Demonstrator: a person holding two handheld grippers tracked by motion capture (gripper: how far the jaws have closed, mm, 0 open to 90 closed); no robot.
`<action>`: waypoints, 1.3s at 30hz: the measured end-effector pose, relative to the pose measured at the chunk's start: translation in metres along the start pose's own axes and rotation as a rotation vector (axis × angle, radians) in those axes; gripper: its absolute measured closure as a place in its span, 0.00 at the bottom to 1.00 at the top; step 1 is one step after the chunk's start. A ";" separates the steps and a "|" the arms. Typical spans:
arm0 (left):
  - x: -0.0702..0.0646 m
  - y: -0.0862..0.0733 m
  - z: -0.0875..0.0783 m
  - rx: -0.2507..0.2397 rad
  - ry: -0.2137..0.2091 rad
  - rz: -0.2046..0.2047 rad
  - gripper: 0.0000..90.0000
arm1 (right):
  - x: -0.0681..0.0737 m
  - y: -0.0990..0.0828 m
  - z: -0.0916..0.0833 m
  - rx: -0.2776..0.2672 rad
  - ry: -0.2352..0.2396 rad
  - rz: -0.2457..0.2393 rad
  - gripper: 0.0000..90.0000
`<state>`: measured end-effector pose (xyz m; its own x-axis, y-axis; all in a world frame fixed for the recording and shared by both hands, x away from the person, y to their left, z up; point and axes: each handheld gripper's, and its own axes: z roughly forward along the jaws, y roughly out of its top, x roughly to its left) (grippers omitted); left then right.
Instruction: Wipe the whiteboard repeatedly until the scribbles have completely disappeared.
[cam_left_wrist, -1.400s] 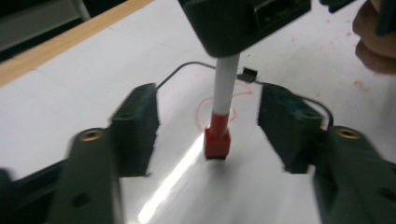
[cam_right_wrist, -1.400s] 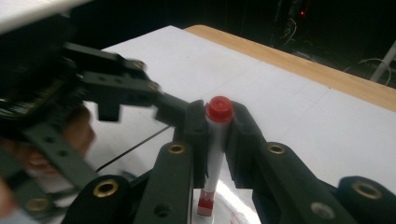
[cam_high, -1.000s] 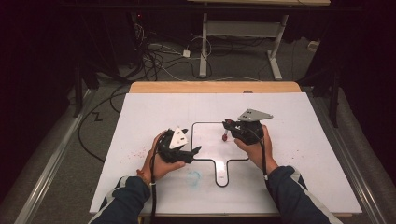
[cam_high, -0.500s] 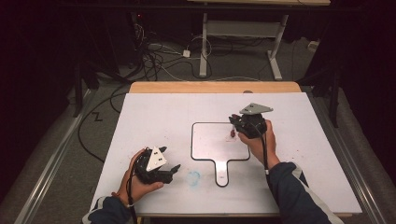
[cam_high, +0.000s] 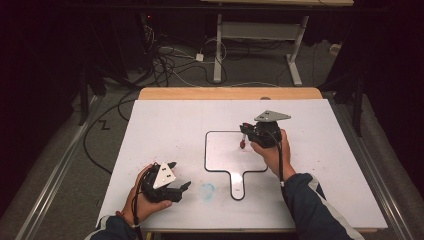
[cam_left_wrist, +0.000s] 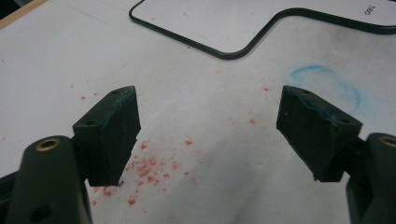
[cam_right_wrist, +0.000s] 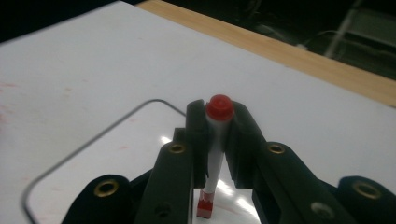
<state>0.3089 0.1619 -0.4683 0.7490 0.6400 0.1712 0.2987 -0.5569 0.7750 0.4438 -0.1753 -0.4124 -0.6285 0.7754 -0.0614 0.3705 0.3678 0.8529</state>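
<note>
We see the right gripper (cam_high: 243, 134) at about two o'clock of the bench (cam_high: 165, 125), its jaws pinching a white marker (cam_right_wrist: 214, 154) with a red cap upright. The marker's lower end stands on the small whiteboard (cam_high: 222, 150), near the board's upper right corner. The left gripper (cam_high: 177, 176) sits at about seven o'clock, well apart from the board, jaws spread with nothing between them. Red specks (cam_left_wrist: 149, 168) and a blue smudge (cam_left_wrist: 327, 84) mark the bench below it.

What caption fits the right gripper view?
Right gripper clamps an upright red marker over the whiteboard.
</note>
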 end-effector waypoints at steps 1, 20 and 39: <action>0.000 0.000 0.000 0.000 -0.001 0.001 0.23 | -0.002 0.000 -0.001 0.010 -0.038 -0.016 0.90; 0.001 0.000 -0.001 -0.005 -0.012 0.000 0.23 | 0.021 0.003 0.006 -0.004 0.035 0.031 0.90; 0.000 0.002 0.002 0.003 -0.019 0.011 0.23 | 0.026 -0.001 0.004 -0.026 0.071 0.107 0.90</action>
<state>0.3104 0.1602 -0.4680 0.7636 0.6233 0.1683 0.2917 -0.5657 0.7713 0.4293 -0.1536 -0.4172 -0.6333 0.7711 0.0664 0.4206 0.2708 0.8659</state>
